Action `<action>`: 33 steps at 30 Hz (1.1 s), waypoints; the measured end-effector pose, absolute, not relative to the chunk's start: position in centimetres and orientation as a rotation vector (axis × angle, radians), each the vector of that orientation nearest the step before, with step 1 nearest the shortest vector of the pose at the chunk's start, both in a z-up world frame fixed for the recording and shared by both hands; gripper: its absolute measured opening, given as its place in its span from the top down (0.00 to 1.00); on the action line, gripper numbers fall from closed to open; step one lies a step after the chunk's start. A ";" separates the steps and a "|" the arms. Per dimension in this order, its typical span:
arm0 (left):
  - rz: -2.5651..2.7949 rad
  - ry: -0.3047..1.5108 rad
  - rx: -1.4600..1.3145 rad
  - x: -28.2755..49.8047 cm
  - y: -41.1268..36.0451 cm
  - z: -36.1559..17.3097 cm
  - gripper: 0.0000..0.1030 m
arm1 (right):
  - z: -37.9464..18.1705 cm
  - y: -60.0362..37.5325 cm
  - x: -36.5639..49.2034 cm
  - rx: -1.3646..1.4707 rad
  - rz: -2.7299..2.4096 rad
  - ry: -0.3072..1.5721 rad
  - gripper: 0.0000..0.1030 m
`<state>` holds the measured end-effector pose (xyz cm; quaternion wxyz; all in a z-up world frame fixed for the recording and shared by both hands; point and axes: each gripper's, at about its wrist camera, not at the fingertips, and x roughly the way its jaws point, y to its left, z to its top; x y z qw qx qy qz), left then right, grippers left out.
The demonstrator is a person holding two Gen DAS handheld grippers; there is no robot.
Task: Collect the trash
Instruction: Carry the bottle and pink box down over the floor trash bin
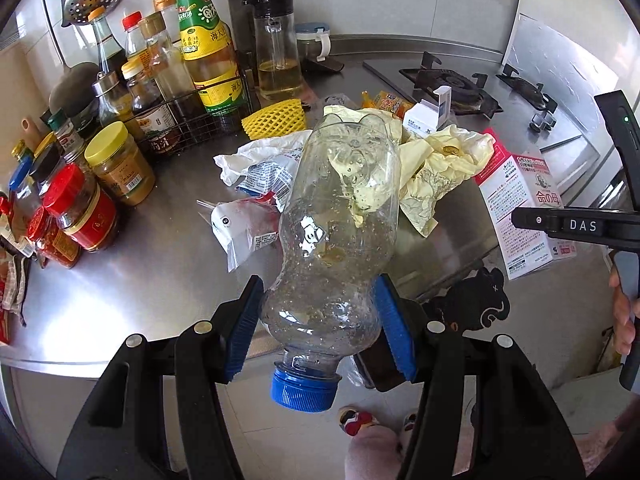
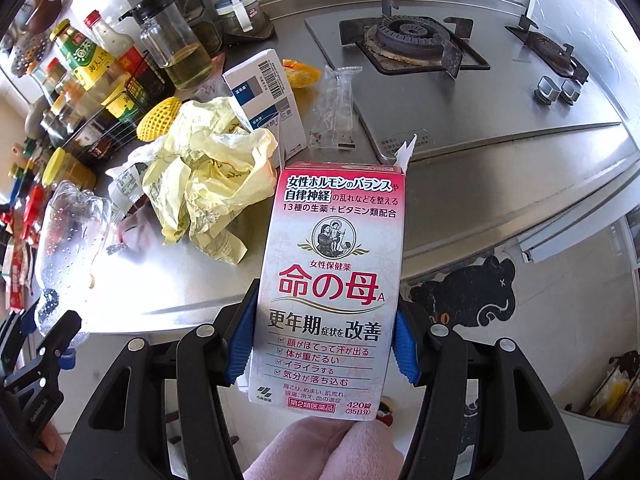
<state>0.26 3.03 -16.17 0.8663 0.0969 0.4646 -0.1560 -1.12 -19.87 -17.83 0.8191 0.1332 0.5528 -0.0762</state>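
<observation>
A steel table (image 2: 500,168) runs across both views, with a gas hob (image 2: 412,40) set into its far right part. Along the far left edge stands a crowd of sauce bottles and jars (image 1: 160,80), some in a wire rack (image 1: 192,120).

Near the middle of the table lies the trash: a crumpled yellow sheet (image 2: 208,168), a white and blue carton (image 2: 264,96) behind it toward the far edge, a clear wrapper (image 2: 336,108) beside the hob, a yellow foam net (image 2: 158,122) next to the rack, and torn printed packets (image 1: 256,172) toward the near edge.

The left gripper (image 1: 320,328) holds a clear plastic bottle (image 1: 340,216) above the near edge of the table, its blue fingers (image 1: 242,328) pressed on the waist of the bottle, blue cap (image 1: 304,388) pointing back at the camera and base tilted toward the trash pile.

The right gripper (image 2: 322,340) holds a pink and white medicine box (image 2: 332,280) above the near edge, its fingers (image 2: 404,348) clamped on the two narrow sides, the torn-open top flap pointing away.

On the floor below lies a mat (image 2: 468,300) with a black cat figure.
</observation>
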 end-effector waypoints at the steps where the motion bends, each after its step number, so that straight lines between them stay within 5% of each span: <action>1: -0.319 0.968 0.199 0.0 2.9 -16.0 0.47 | -17.7 -20.1 -1.4 0.277 -0.162 1.173 0.43; 19: -0.267 0.959 0.095 -10.2 -2.0 -15.2 0.47 | -14.7 -24.0 -11.7 0.112 -0.131 1.083 0.43; 33: -0.241 1.256 -0.028 -13.9 -2.6 -27.9 0.47 | -28.6 -23.2 -15.6 0.099 -0.013 1.364 0.43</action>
